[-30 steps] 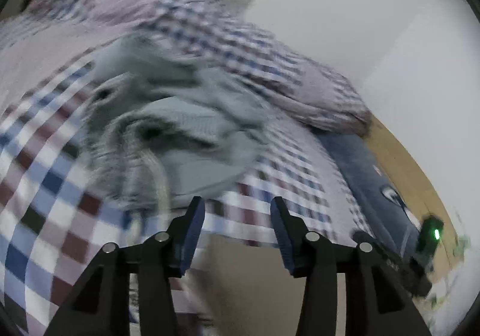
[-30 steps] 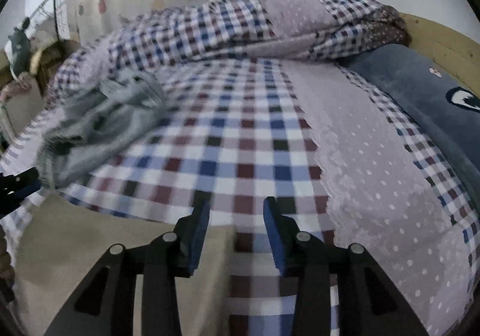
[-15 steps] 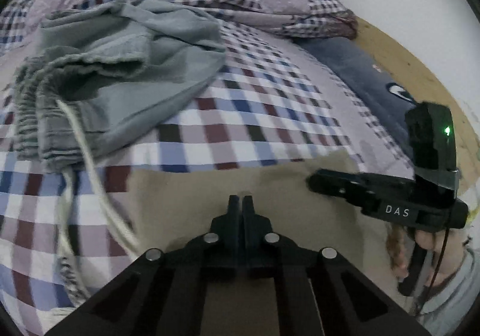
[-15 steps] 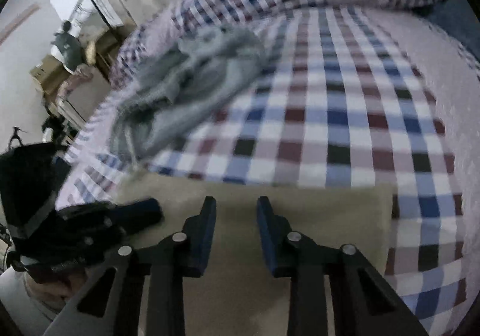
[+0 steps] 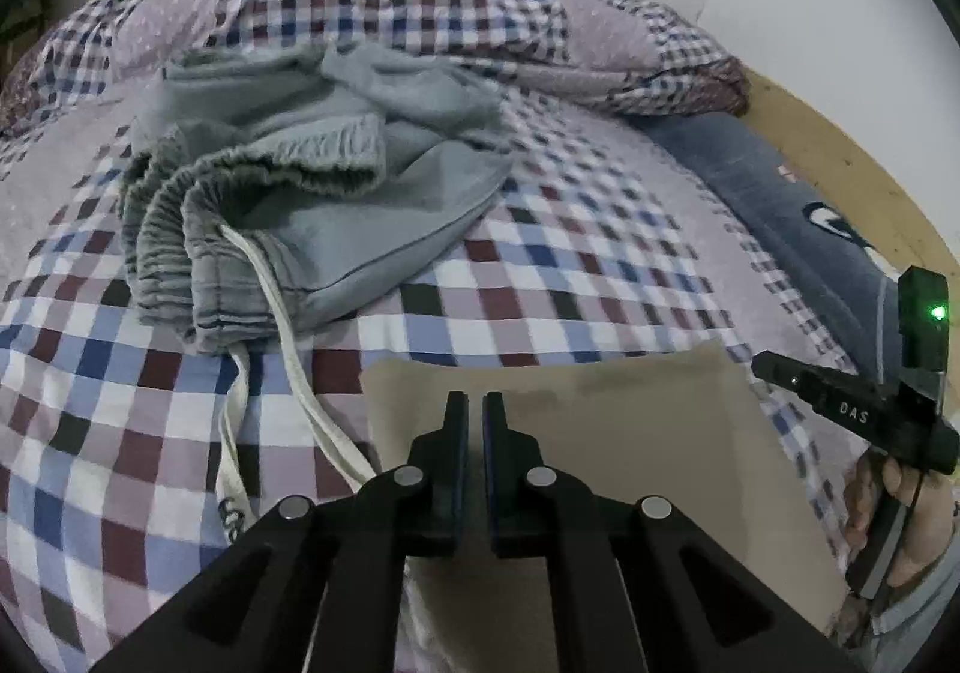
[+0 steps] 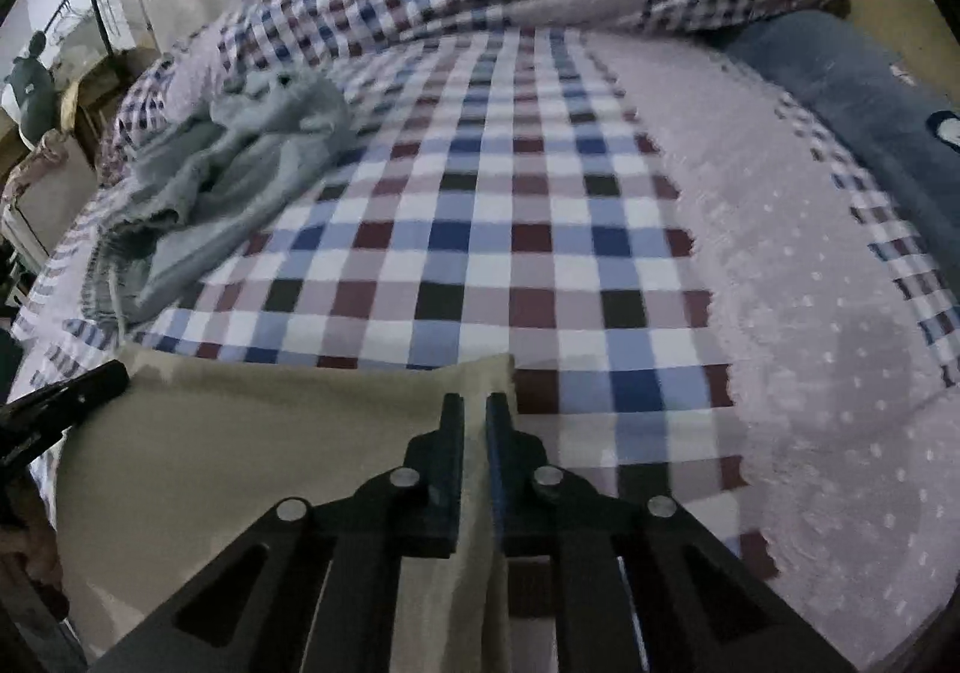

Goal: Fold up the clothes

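Both grippers, left gripper (image 5: 475,409) and right gripper (image 6: 474,412), are clamped on the flat beige cloth garment (image 5: 630,433) at 6 o'clock on the checked bed (image 6: 480,229). Keep tension even and carry the edge straight toward 12 o'clock, away from the crumpled grey drawstring shorts (image 5: 312,181).

The beige cloth (image 5: 630,433) runs off the bottom edge; its near part is perhaps bunched, hidden.

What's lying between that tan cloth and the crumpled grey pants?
Only checkered bedsheet, crossed by the pants' white drawstring, separates tan cloth from grey pants, in the left wrist view.
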The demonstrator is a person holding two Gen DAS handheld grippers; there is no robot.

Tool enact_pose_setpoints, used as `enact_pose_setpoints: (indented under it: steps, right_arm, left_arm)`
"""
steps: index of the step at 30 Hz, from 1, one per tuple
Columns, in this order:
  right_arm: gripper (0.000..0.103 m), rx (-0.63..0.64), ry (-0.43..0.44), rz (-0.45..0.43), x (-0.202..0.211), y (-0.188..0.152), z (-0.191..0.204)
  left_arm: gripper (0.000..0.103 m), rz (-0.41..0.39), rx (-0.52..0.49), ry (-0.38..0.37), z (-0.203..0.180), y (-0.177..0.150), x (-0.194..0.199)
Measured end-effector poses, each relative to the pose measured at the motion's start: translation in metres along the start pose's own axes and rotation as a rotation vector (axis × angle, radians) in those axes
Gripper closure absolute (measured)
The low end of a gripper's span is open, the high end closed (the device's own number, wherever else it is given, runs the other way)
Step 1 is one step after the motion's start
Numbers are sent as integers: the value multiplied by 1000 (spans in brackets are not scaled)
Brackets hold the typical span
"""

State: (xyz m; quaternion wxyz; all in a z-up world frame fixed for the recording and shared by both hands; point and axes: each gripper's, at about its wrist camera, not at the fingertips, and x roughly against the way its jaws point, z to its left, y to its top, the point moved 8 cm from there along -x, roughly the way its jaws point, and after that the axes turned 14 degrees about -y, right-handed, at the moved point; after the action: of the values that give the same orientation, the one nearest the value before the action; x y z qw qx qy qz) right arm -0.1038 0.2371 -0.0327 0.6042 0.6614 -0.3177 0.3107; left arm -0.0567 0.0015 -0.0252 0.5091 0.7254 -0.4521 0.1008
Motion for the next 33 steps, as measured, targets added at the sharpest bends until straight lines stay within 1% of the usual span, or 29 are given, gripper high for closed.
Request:
enact_pose_setpoints:
  steps: [1,5,7,9,11,13,14,17,18,19,21,22,24,26,27,30,31,33]
  right_arm:
    - [95,-6,9,-14,8,-1,0]
    - [95,-11,104,-49,44,-13,12]
    - [95,-6,159,-51,57,-22,21]
    - [94,2,211,-47,68,-33,35]
    - [94,25,252,-34,77,-48,51]
    - [94,59,274,-16,82,-67,67]
    - [94,75,277,-5,82,-76,74]
    - [95,106,266,30,74,-96,81]
    - [99,112,255,42,69,-102,81]
    - [101,103,249,55,66,-107,76]
    - [101,41,227,70,64,-109,56]
    - [101,17,208,70,65,-110,46]
    - [101,-11,160,59,70,-113,27]
    - [101,-19,132,35,81,-117,17]
    - [95,-19,122,21,89,-120,14]
    - [94,-19,101,-21,110,-128,6]
    - [94,-16,117,-35,118,-131,9]
    - [94,1,168,-56,135,-140,21]
  left_arm:
    - [101,-4,-6,-15,-5,-2,5]
    - [101,7,-34,-86,-32,-21,19]
    - [101,21,-55,-129,-48,-32,23]
    - [101,50,-99,-155,-67,-45,23]
    - [101,84,-133,-156,-78,-57,17]
    - [101,130,-150,-127,-81,-71,8]
    - [101,146,-156,-103,-79,-78,3]
    - [101,134,-142,-77,-72,-82,6]
    - [101,123,-128,-70,-69,-81,10]
    - [101,108,-117,-56,-66,-80,17]
    - [101,68,-108,-4,-57,-79,32]
    - [101,45,-97,19,-52,-79,40]
    - [101,6,-58,39,-43,-80,55]
    - [101,-6,-36,17,-42,-85,66]
    - [101,-8,-39,-3,-46,-89,69]
    - [101,-1,-84,-82,-71,-103,76]
    - [101,8,-104,-108,-81,-109,77]
    - [101,55,-148,-140,-103,-126,70]
